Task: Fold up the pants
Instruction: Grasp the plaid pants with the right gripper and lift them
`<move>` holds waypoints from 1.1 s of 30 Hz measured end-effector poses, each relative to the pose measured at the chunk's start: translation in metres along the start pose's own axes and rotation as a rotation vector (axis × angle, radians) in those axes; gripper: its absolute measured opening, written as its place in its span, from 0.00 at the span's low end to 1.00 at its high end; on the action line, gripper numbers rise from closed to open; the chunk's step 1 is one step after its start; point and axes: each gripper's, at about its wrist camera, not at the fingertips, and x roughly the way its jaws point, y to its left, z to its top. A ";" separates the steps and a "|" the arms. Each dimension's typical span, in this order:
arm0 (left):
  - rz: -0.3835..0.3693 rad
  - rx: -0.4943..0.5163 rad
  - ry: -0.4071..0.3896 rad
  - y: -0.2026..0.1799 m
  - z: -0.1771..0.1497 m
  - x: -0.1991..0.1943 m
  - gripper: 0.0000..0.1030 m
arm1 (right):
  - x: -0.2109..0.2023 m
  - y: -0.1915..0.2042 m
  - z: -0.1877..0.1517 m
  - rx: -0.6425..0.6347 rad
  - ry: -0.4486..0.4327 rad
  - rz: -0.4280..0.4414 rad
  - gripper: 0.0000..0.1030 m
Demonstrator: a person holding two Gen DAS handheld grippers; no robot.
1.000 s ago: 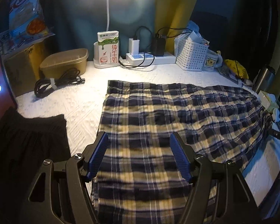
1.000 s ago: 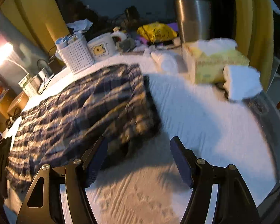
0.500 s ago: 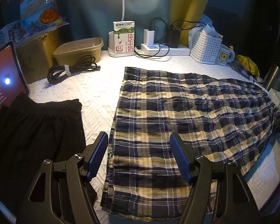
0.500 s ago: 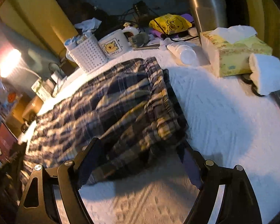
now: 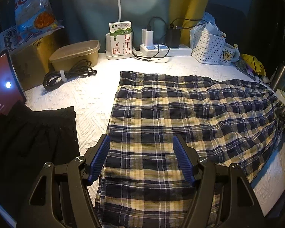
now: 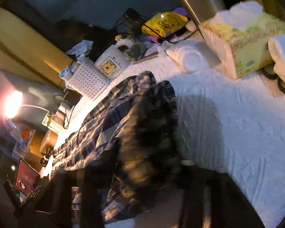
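The plaid pants (image 5: pixel 180 117) lie spread flat across the white bedspread (image 5: pixel 85 98), their hem side toward the milk carton (image 5: pixel 121 39) and power strip (image 5: pixel 161 49) at the back wall, and their far end bunched toward the right edge near a steel flask (image 5: pixel 281 76). The left gripper (image 5: pixel 141 157) hovers over the near part of the fabric with its blue-padded fingers (image 5: pixel 99 155) well apart and nothing between them; the cloth under them lies flat and is not pinched. To its left a black garment (image 5: pixel 34 138) sits folded on the bedspread, just apart from the pants, with a coiled cable (image 5: pixel 66 74) and a lidded container (image 5: pixel 76 53) behind it. In the right wrist view the picture is blurred and dark low down: the right gripper (image 6: pixel 134 180) is closing, and a gathered ridge of the pants (image 6: pixel 142 123) rises between its dark fingers, though I cannot tell whether the pads already press on the cloth. Beyond that bunched end stand a white basket (image 6: pixel 87 79), a bear mug (image 6: pixel 112 64), a tissue box (image 6: pixel 245 43) and a toppled white bottle (image 6: pixel 186 57), all clear of the pants
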 end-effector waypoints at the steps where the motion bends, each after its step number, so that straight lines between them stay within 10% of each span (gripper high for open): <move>1: 0.002 -0.003 0.000 0.000 0.001 0.000 0.66 | 0.002 -0.002 0.000 0.006 0.010 0.008 0.24; 15: -0.020 -0.016 -0.019 0.008 0.005 -0.004 0.66 | -0.047 -0.002 0.036 -0.060 -0.138 -0.080 0.18; 33: -0.074 -0.066 -0.069 0.058 0.000 -0.013 0.66 | -0.069 0.103 0.029 -0.264 -0.196 -0.066 0.19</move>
